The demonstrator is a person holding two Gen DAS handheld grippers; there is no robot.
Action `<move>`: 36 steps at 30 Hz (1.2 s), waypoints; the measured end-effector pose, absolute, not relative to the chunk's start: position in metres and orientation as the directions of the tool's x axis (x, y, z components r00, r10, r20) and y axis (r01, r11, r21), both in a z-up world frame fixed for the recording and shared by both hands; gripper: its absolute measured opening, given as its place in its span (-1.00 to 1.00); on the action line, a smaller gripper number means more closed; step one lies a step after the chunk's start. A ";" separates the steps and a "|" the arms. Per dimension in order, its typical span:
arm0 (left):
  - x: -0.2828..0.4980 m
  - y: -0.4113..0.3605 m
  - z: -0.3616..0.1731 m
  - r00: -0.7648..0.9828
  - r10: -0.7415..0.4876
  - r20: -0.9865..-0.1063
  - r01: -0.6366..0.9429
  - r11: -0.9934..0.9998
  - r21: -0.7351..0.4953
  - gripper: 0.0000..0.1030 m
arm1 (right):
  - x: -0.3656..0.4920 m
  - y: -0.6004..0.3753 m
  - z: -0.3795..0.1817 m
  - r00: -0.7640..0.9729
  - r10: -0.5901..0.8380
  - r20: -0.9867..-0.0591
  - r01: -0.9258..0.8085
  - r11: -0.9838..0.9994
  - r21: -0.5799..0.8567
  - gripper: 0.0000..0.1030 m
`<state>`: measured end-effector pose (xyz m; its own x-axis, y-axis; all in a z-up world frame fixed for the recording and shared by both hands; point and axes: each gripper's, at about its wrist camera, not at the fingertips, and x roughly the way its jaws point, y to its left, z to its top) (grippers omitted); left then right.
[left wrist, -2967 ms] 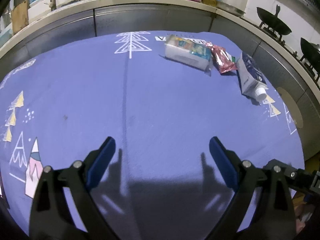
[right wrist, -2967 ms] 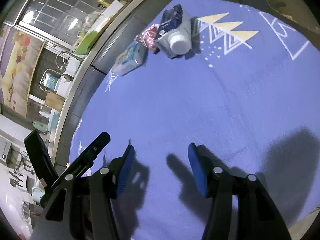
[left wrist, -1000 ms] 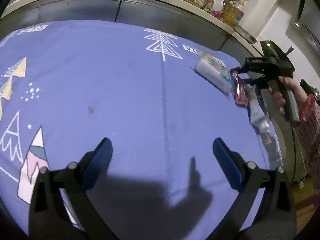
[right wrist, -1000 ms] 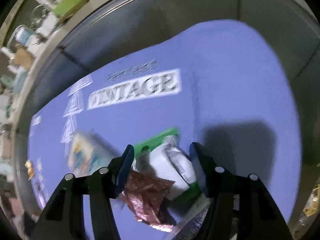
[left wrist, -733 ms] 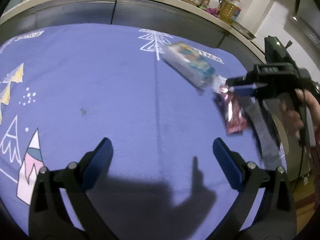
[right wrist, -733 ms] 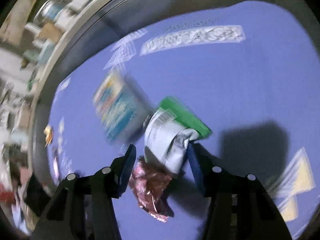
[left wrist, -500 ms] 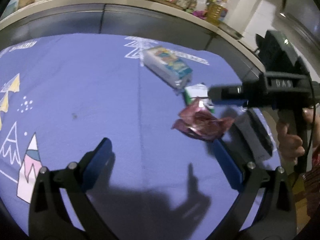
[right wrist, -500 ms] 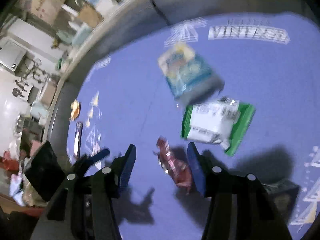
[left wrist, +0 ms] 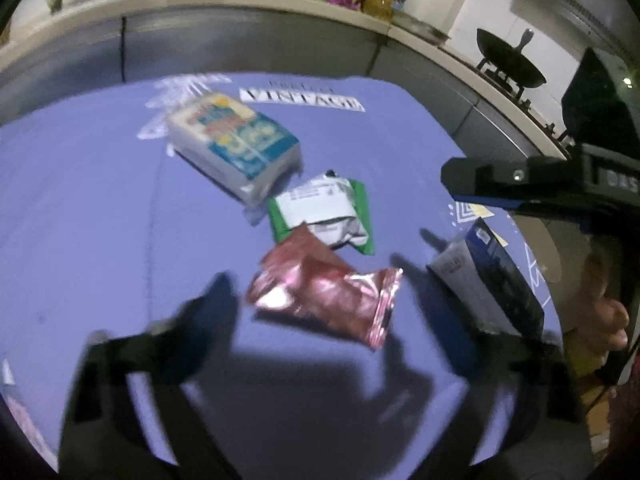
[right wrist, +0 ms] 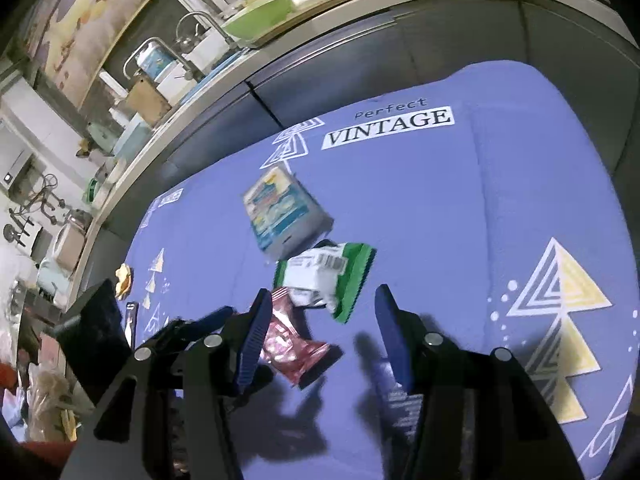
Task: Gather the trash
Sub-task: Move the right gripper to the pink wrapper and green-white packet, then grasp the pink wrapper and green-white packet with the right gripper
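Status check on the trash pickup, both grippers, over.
Left gripper closing, red foil wrapper between its jaws, not pinched. Right gripper open, holding nothing. Green-white packet overlaps the wrapper's far edge; tissue pack and dark carton lie close by.

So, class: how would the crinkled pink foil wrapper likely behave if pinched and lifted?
The pink foil wrapper looks creased and flattened, so it is probably light and floppy, sagging from the fingers. Its shiny film may be slippery. Lying loose on the blue cloth, it would likely slide when pushed.

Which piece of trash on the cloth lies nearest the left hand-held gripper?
The crinkled pink foil wrapper, just ahead of its closing, empty jaws; the green-and-white packet and blue-printed pack lie farther back.
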<state>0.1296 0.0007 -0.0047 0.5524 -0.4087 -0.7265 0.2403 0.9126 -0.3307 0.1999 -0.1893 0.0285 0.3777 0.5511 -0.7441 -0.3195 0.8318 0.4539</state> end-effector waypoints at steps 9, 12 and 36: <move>0.121 0.038 -0.010 0.526 -0.518 -0.674 0.205 0.847 -0.491 -0.88 | 0.241 -0.154 0.007 0.296 0.494 -0.818 -0.340 0.854 0.393 -0.03; 0.111 0.053 -0.011 0.537 -0.514 -0.668 0.183 0.845 -0.503 -0.88 | 0.256 -0.146 -0.004 0.279 0.476 -0.834 -0.332 0.863 0.381 -0.03; 0.098 0.068 0.010 0.560 -0.527 -0.639 0.188 0.832 -0.522 -0.88 | 0.156 -0.159 0.024 0.335 0.652 -0.680 -0.385 0.753 0.533 -0.95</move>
